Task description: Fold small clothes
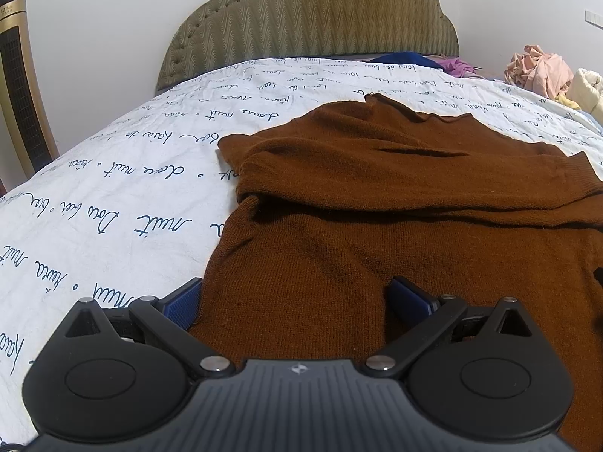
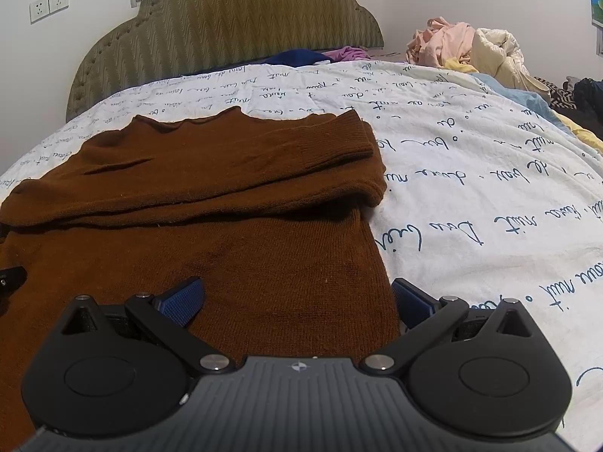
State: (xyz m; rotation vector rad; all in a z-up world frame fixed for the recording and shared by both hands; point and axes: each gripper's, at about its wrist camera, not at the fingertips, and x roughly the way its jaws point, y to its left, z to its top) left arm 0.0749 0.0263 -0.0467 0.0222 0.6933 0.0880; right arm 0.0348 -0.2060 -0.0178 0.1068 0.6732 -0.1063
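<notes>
A brown knit sweater (image 1: pixel 395 203) lies flat on the bed, its sleeves folded across the body; it also shows in the right wrist view (image 2: pixel 226 203). My left gripper (image 1: pixel 296 299) is open over the sweater's near left edge, its left fingertip on the sheet and its right one on the knit. My right gripper (image 2: pixel 297 297) is open over the sweater's near right edge, its left pad on the knit and its right one on the sheet. Neither holds anything.
The bed has a white cover with blue handwriting print (image 1: pixel 113 188) and an olive padded headboard (image 1: pixel 312 11). A heap of pink and cream clothes (image 2: pixel 463 49) lies at the far right. A gold tower appliance (image 1: pixel 19 83) stands left of the bed.
</notes>
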